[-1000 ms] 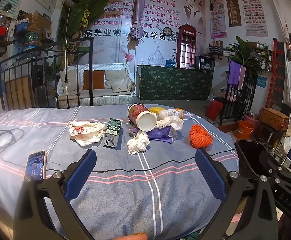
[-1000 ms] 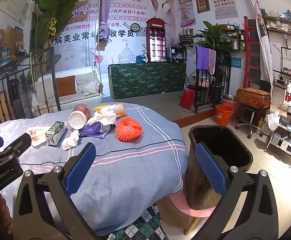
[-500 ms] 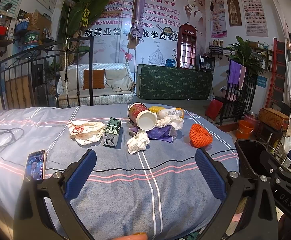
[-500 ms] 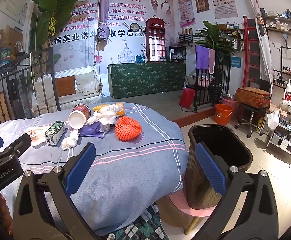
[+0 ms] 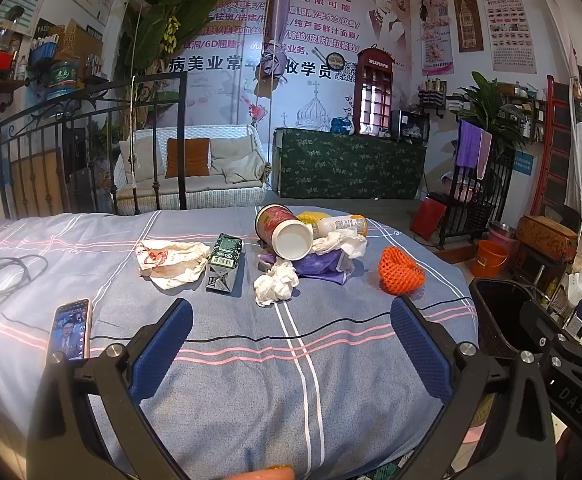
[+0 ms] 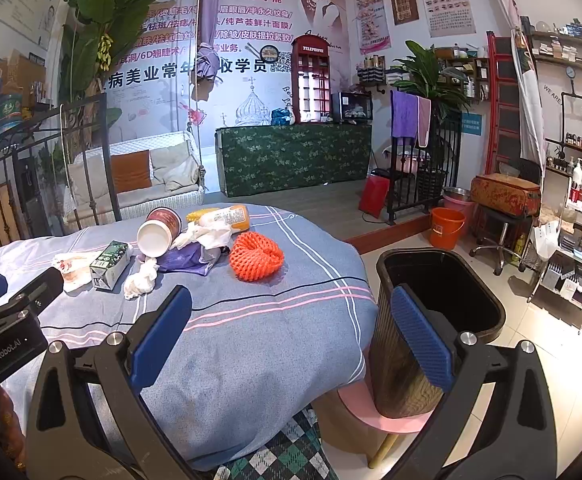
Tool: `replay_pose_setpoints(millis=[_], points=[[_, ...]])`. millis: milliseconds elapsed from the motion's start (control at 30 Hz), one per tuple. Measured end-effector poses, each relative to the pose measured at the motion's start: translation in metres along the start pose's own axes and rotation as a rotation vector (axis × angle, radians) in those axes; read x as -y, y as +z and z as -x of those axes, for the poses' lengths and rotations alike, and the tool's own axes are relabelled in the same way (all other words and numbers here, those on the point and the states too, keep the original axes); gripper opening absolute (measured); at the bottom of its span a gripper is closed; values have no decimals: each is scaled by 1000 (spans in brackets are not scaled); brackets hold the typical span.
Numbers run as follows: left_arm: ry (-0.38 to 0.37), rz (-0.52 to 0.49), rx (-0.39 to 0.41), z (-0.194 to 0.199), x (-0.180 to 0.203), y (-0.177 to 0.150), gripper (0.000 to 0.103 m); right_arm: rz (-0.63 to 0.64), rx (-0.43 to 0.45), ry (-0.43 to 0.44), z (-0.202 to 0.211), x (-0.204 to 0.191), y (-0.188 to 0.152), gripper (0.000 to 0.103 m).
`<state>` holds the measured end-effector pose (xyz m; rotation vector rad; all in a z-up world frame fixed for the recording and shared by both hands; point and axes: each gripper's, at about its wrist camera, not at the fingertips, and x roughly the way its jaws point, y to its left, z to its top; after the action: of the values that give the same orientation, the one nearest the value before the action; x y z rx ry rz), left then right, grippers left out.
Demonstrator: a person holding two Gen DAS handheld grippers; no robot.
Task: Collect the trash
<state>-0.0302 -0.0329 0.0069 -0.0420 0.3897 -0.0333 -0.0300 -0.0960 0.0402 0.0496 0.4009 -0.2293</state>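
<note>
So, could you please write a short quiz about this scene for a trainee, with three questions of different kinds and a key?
1. True or false: the orange net already lies in the bin.
2. Which lies nearest the phone? A. carton B. bottle C. orange net
3. Fill in: the cup lies on its ____, mouth toward the cameras.

Key
1. False. It lies on the bedsheet, near the edge beside the bin.
2. A.
3. Side.

Note: the left gripper and the right gripper both have their jaws wide apart and hold nothing.
</note>
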Motion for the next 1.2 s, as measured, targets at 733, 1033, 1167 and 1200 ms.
replay_pose_setpoints(millis=[733,1033,1167,1200], points=[[-34,19,-96,-19,-4,-12,98,43,-35,2,-20,-4,-4,99],[-73,14,-356,-72,-21,-33,98,143,-198,74,-85,-17,-8,99],[-92,-8,-403,-88,-28,-34,98,171,-279,111,-117,-22,-8,99],[-99,-4,-412,-93,-32,-33,98,172,-288,118,-123,-23,-8,99]])
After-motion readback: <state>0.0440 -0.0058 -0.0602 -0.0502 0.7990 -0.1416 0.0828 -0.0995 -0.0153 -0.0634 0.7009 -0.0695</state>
